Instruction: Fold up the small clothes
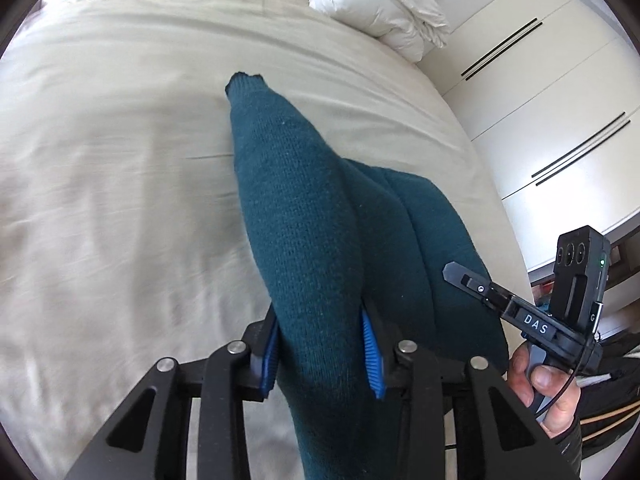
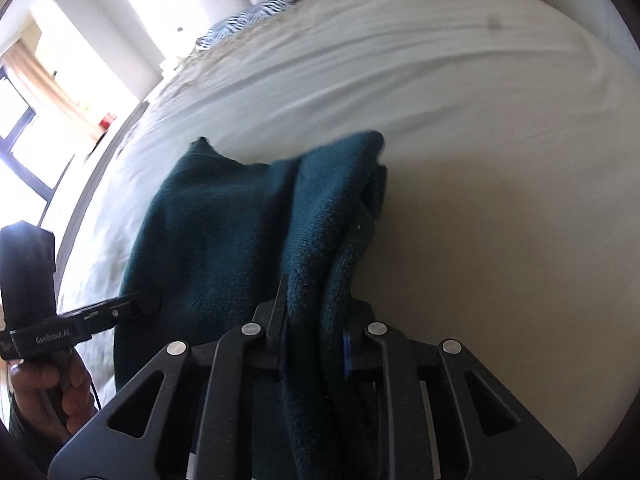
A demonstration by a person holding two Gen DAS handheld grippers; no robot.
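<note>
Teal knit garment [image 1: 304, 208] hangs bunched over the bed [image 1: 120, 160], gripped at two places. Its weave is a fine rib, thick and soft, and in the right wrist view [image 2: 224, 232] it looks fuzzier, almost fleecy, though blur may account for that. From the left gripper [image 1: 322, 350] a rounded tube of cloth runs away and tapers to a narrow cuffed end with a ragged edge; a second, broader fold bulges beside it. That gripper's ridged blue pads [image 1: 372, 360] press into the cloth from both sides, pinching it. The right gripper [image 2: 314, 346] likewise clamps a thick doubled fold, its black fingers close together with only slivers of blue pad showing.

The bed wears a smooth beige sheet with soft creases. A puffy white duvet [image 1: 380, 4] lies rolled at its far end, and a zebra-print pillow [image 2: 256, 16] sits near the head. Glossy cream wardrobe doors [image 1: 560, 100] with thin dark slots stand beyond.

What kind of garment it is cannot be told: the lower part runs out of view under both tools. Each view catches the other tool at its edge, with a hand [image 1: 548, 392] on its handle, partly cut off. Much of the sheet is smeared by blur.
</note>
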